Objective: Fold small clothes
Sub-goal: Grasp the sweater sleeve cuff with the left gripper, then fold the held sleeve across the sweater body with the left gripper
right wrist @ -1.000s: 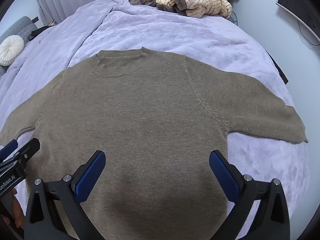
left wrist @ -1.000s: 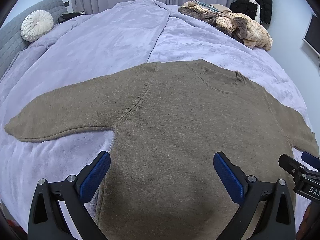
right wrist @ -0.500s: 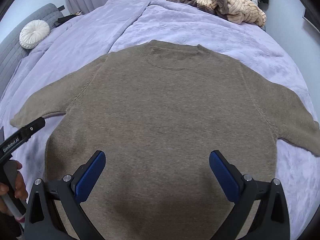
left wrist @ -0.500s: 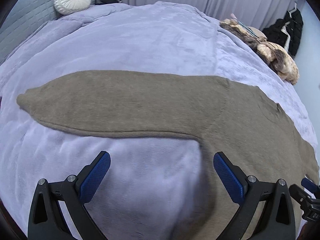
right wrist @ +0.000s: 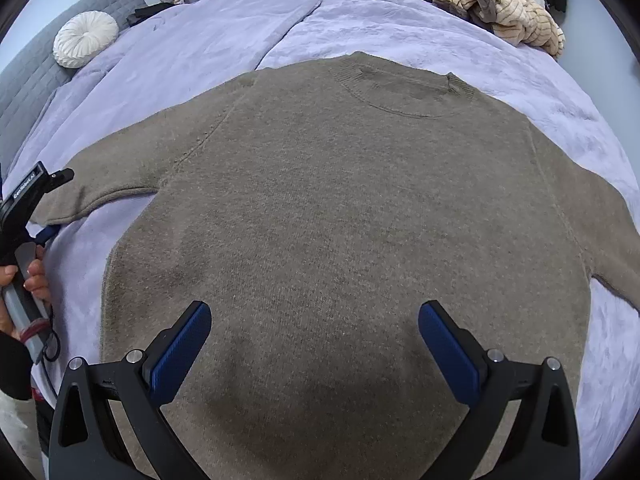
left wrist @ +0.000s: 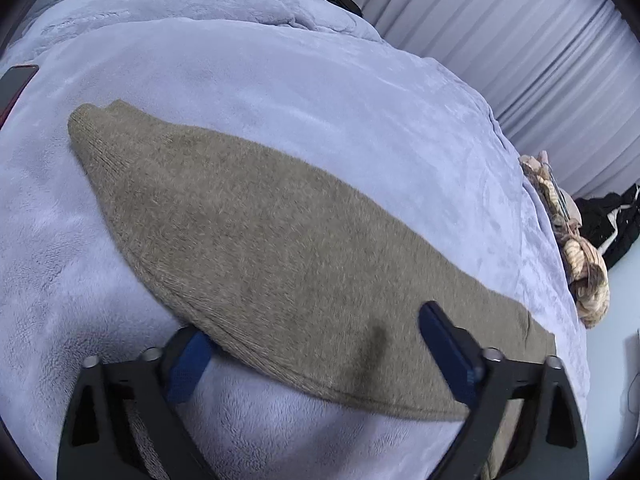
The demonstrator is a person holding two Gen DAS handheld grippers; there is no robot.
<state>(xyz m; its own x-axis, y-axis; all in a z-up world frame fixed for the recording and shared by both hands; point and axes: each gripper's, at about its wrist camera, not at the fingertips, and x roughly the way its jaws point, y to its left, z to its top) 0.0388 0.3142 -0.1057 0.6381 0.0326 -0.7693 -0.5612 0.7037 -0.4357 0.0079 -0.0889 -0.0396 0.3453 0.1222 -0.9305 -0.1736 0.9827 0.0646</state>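
Note:
An olive-brown knit sweater (right wrist: 344,216) lies flat and spread out on a lavender bed cover (right wrist: 224,32), neck at the far side. My right gripper (right wrist: 316,348) is open and empty, low over the sweater's lower body. In the left wrist view the sweater's left sleeve (left wrist: 256,232) runs diagonally, cuff at the upper left. My left gripper (left wrist: 316,352) is open, low at the sleeve near the armpit; its left finger (left wrist: 186,364) sits at the sleeve's lower edge, partly under it. The left gripper also shows in the right wrist view (right wrist: 40,216), held by a hand.
A pile of beige and brown knit clothes (right wrist: 492,4) lies at the bed's far right. A round white cushion (right wrist: 86,40) rests against the grey headboard (right wrist: 24,80) at the left. Dark clothes (left wrist: 612,220) hang by the curtains. A dark flat object (left wrist: 14,84) lies at the bed's left edge.
My left gripper has swung left and dropped down to the left sleeve, its left finger reaching the sleeve's edge. My right gripper has shifted slightly left over the sweater body.

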